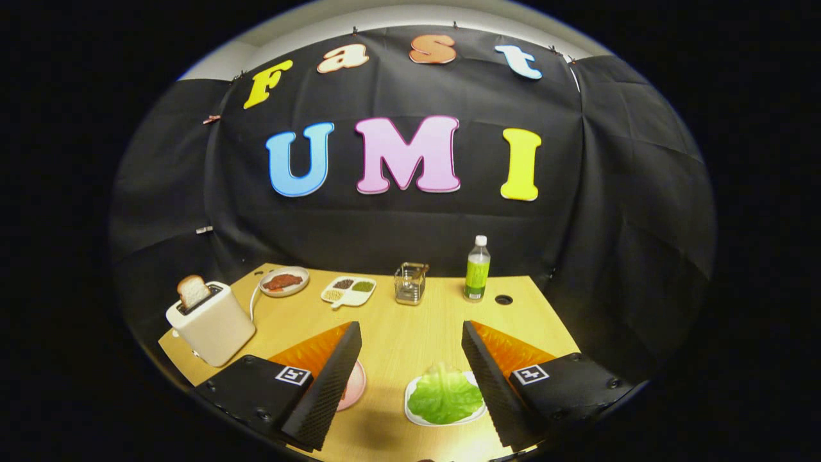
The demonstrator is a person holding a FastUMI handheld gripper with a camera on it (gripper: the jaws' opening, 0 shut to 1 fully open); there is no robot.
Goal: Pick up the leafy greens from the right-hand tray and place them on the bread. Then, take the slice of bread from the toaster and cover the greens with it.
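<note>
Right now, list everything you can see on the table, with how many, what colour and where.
toaster: one, cream, table's left edge
bread slice: one, white with brown crust, standing in the toaster slot
oval plate: one, holding reddish-brown food, behind the toaster
divided dish: one, white, mid-table
wire holder: one, metal, right of the dish
bottle: one, green with white cap, far right
pink plate: one, partly behind the left finger
leafy greens: one, green, on a white tray between the fingers
gripper: one, jaws wide open, empty
</note>
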